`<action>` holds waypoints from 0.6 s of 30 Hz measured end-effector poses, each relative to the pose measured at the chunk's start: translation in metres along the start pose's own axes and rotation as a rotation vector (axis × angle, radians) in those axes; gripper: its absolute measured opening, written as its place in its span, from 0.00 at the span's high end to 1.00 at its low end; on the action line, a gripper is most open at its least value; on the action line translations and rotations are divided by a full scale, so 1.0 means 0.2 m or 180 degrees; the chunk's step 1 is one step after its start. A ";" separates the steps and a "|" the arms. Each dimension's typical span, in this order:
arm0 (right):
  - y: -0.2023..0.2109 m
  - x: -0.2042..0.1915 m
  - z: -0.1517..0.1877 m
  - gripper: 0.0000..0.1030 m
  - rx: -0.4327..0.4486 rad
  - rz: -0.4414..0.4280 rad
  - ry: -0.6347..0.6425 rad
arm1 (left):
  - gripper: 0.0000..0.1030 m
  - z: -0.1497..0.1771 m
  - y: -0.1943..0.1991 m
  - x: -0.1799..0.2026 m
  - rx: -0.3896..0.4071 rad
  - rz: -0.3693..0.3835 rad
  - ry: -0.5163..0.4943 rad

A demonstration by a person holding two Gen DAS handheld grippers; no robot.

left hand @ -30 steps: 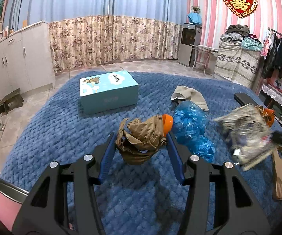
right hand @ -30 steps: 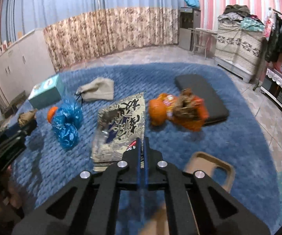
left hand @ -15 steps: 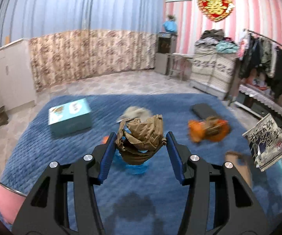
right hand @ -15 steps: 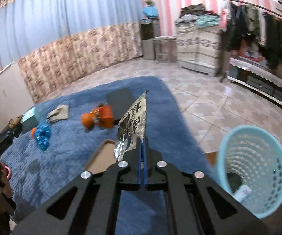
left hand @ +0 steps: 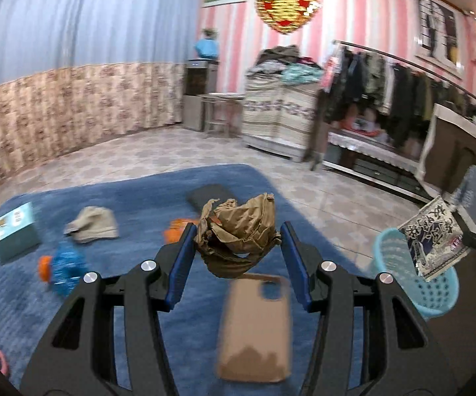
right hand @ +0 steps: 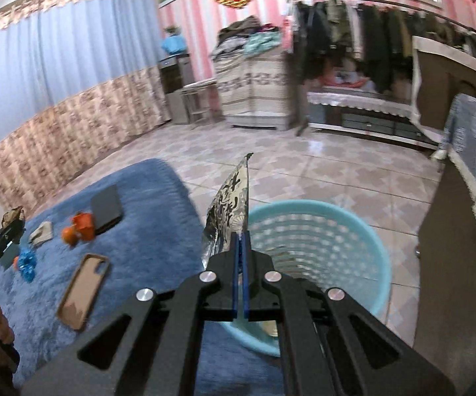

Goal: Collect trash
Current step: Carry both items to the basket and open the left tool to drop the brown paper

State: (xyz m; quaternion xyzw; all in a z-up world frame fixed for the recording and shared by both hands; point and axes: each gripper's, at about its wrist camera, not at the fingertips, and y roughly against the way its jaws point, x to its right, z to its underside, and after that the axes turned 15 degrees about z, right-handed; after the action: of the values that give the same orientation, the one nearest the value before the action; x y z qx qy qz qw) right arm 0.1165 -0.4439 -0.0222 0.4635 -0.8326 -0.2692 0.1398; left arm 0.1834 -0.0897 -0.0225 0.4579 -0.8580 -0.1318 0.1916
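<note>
Pink-striped walls and a tiled floor frame a blue rug [left hand: 112,198] scattered with litter. At its right edge stands the light blue basket [right hand: 330,231], placed where both hands can reach it. The right tool [right hand: 241,244] is clenched on a printed foil wrapper [right hand: 229,204], pinched by its near edge so it hangs just over the basket's near rim, ready to drop. The left tool [left hand: 236,244] grips a crumpled brown paper wad [left hand: 241,227] above the rug, left of the basket, probably next. A phone case [left hand: 254,323] lies below.
</note>
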 end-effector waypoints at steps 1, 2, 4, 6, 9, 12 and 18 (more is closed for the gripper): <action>-0.01 0.04 0.00 0.98 -0.0004 0.0031 -0.0037 | 0.51 -0.01 -0.03 0.04 -0.0016 0.0036 -0.0020; -0.01 0.07 0.00 0.98 -0.0007 0.0065 -0.0070 | 0.51 -0.01 -0.06 0.09 -0.0034 0.0091 -0.0052; -0.03 0.15 0.00 0.98 -0.0010 0.0154 -0.0123 | 0.51 -0.01 -0.11 0.16 -0.0057 0.0166 -0.0105; -0.04 0.20 0.01 0.98 -0.0019 0.0240 -0.0159 | 0.51 -0.01 -0.16 0.26 -0.0099 0.0260 -0.0152; -0.07 0.29 0.02 0.98 -0.0053 0.0326 -0.0229 | 0.51 0.00 -0.23 0.37 -0.0136 0.0383 -0.0212; -0.10 0.35 0.03 0.98 -0.0073 0.0411 -0.0260 | 0.51 0.00 -0.30 0.48 -0.0182 0.0493 -0.0279; -0.17 0.45 0.07 0.98 -0.0116 0.0493 -0.0345 | 0.51 0.04 -0.44 0.73 -0.0289 0.0767 -0.0421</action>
State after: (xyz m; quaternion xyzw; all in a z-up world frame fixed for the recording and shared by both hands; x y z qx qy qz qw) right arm 0.0857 -0.5293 -0.0542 0.3799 -0.8672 -0.2974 0.1233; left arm 0.1701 -0.2585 -0.0351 0.3328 -0.9107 -0.1765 0.1696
